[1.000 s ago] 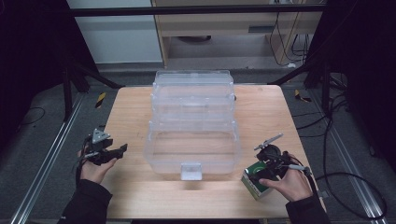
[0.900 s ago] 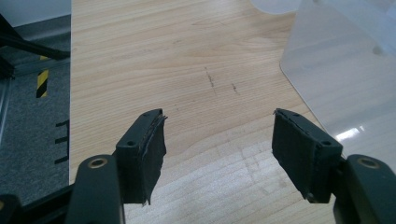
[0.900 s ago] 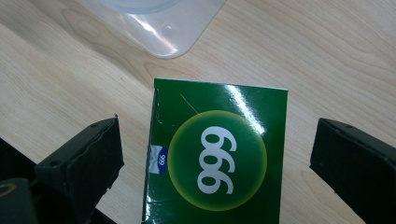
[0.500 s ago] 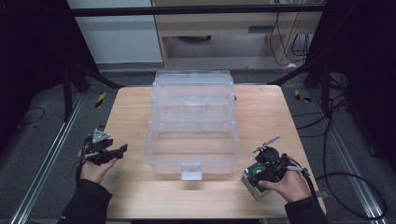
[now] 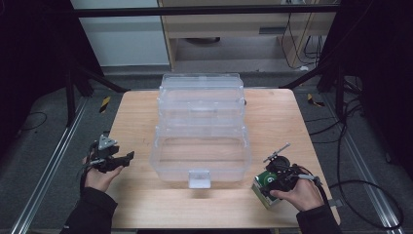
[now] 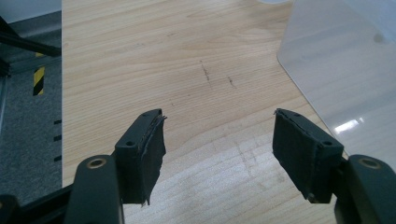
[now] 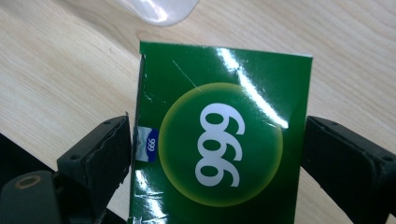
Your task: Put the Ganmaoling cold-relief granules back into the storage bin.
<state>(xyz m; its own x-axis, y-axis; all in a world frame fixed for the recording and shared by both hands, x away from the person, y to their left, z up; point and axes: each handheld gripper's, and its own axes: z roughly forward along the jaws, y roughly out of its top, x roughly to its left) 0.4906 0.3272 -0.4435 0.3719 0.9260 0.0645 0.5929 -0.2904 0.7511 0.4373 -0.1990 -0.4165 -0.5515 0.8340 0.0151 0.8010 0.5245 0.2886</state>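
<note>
A green carton point(image 7: 233, 93) printed with "999" in white lies on the wooden table point(image 5: 141, 112) near its front right corner. My right gripper point(image 7: 217, 140) has one black jaw against each side of the carton. From the high view, the right gripper point(image 5: 267, 181) points left and down at the green carton point(image 5: 263, 192). At the left side of the table my left gripper point(image 5: 127, 157) is held just above the wood. The left gripper point(image 6: 219, 135) has its jaws wide apart with bare wood between them.
A large clear plastic tiered box point(image 5: 202, 126) stands open in the middle of the table, with a latch tab point(image 5: 199, 178) at its front. Its corner point(image 6: 345, 60) lies just ahead and right of the left jaws. Cables trail over the floor at right.
My right gripper has shifted slightly down and left onto the green carton. The left gripper has barely moved.
</note>
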